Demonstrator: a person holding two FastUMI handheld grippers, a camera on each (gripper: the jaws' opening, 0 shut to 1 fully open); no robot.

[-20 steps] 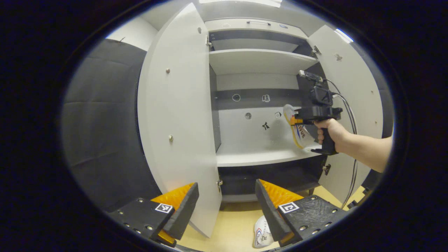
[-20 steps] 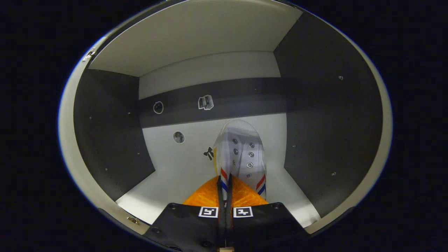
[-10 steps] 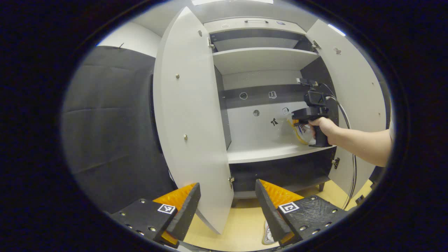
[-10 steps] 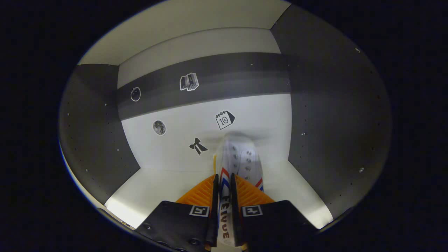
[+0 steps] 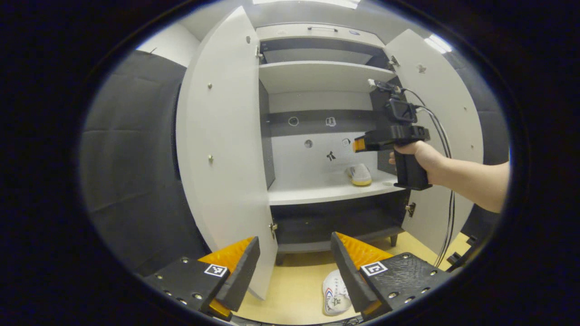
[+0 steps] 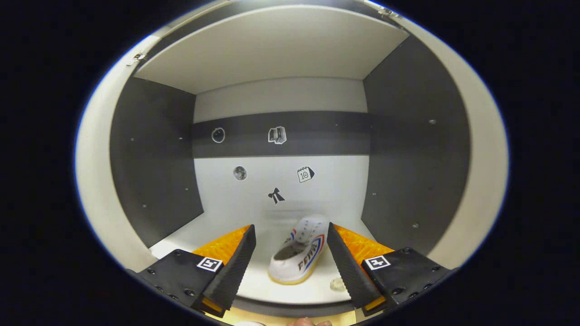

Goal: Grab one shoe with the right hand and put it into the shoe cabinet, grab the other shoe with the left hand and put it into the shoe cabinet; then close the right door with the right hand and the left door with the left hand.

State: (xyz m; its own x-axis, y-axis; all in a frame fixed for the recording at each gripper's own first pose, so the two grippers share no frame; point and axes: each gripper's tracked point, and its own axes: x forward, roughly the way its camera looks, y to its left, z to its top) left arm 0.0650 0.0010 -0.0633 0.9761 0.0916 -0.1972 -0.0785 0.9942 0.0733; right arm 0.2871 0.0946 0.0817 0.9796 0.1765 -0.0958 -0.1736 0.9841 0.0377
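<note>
One white shoe [image 6: 300, 250] with red and blue stripes and a yellow sole lies on the cabinet's middle shelf [image 6: 213, 235], toe toward the back; in the left gripper view that shoe [image 5: 360, 174] sits at the shelf's right side. My right gripper [image 6: 291, 258] is open just in front of and above it, touching nothing. A hand holds the right gripper [image 5: 360, 145] in front of the open cabinet. The second white shoe [image 5: 334, 297] lies on the yellow floor below my open left gripper [image 5: 294, 265]. Both cabinet doors stand open.
The left door [image 5: 222, 149] swings out toward the left gripper; the right door [image 5: 446, 113] is open behind the person's forearm [image 5: 471, 179]. A cable hangs from the right gripper along the right door. Upper shelves and a dark lower compartment [image 5: 335, 224] hold nothing visible.
My right gripper opened and let go of the shoe, which now rests on the middle shelf, then drew back and rose. The left gripper shifted slightly, staying open over the floor shoe.
</note>
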